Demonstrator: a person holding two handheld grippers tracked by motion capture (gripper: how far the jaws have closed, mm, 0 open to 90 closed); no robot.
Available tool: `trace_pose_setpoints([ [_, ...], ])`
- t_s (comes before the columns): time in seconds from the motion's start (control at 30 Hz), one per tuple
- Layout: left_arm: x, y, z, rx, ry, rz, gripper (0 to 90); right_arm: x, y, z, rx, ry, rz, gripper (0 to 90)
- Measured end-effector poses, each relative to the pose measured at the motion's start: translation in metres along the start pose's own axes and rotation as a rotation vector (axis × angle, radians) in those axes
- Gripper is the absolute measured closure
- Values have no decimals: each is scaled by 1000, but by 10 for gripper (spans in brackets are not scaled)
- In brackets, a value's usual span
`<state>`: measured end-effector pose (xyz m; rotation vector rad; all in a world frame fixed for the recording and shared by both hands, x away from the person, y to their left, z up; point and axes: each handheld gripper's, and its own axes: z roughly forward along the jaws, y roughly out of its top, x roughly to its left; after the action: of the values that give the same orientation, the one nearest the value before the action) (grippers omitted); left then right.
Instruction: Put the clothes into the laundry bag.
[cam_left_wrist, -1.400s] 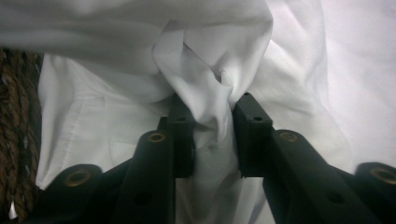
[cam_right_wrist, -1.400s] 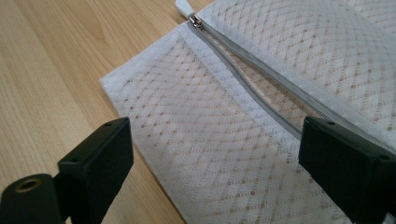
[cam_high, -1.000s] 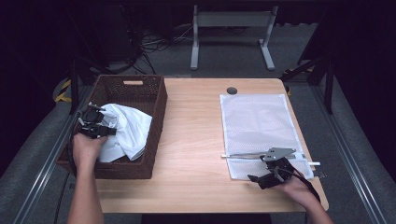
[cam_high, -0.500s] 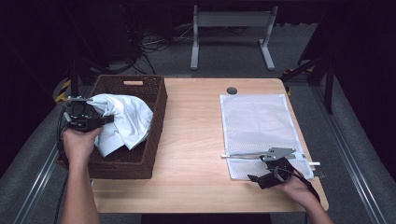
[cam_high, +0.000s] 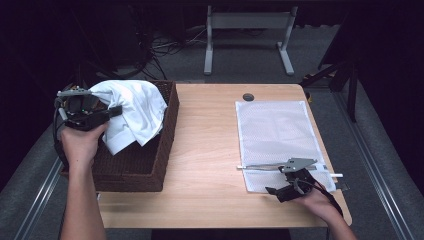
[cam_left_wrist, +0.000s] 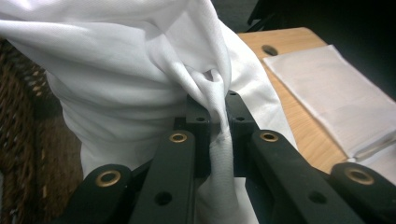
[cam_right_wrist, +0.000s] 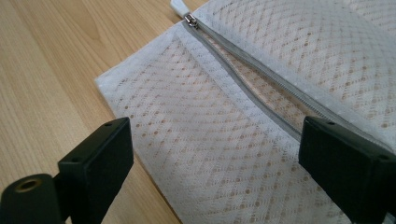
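Note:
A white garment (cam_high: 131, 114) hangs over the brown wicker basket (cam_high: 150, 165) at the table's left. My left gripper (cam_high: 119, 110) is shut on a fold of it and holds it up above the basket; in the left gripper view the white garment (cam_left_wrist: 140, 84) bunches between the closed jaws of my left gripper (cam_left_wrist: 218, 112). A white mesh laundry bag (cam_high: 277, 135) lies flat on the table's right half. My right gripper (cam_high: 272, 190) rests open at the bag's near end. In the right gripper view the mesh bag (cam_right_wrist: 224, 140) and its grey zipper (cam_right_wrist: 243, 70) lie under my right gripper (cam_right_wrist: 219, 154).
The wooden table (cam_high: 205, 150) has a small dark round hole (cam_high: 248, 97) near its far edge. A grey metal stand (cam_high: 247, 30) and cables (cam_high: 170, 45) sit on the floor behind the table.
My left gripper has risen with the white garment, lifting it from inside the basket to above its rim. The right gripper has stayed where it was.

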<state>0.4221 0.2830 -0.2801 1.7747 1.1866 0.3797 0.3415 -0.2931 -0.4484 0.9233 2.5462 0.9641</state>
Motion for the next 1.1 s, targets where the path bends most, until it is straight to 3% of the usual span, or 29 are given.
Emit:
trace_pose_setpoints([
  [0.17,-15,11,-5,-35,-41,31,841,-1,0,-1,-2,1,1,108],
  [0.4,-44,24,-4,-72,-144,79,842,-1,0,-1,-7,0,5,108],
  [0.53,-63,27,7,-56,-196,114,842,-1,0,-2,-8,-2,3,108],
  [0.67,-73,27,18,-44,-235,131,842,-2,-1,-2,-8,-3,4,108],
  [0.83,-96,22,45,-6,-311,145,842,-3,-1,-3,-11,-7,6,108],
  [1.1,-117,14,72,38,-366,159,842,-5,-2,-5,-14,-11,8,108],
])
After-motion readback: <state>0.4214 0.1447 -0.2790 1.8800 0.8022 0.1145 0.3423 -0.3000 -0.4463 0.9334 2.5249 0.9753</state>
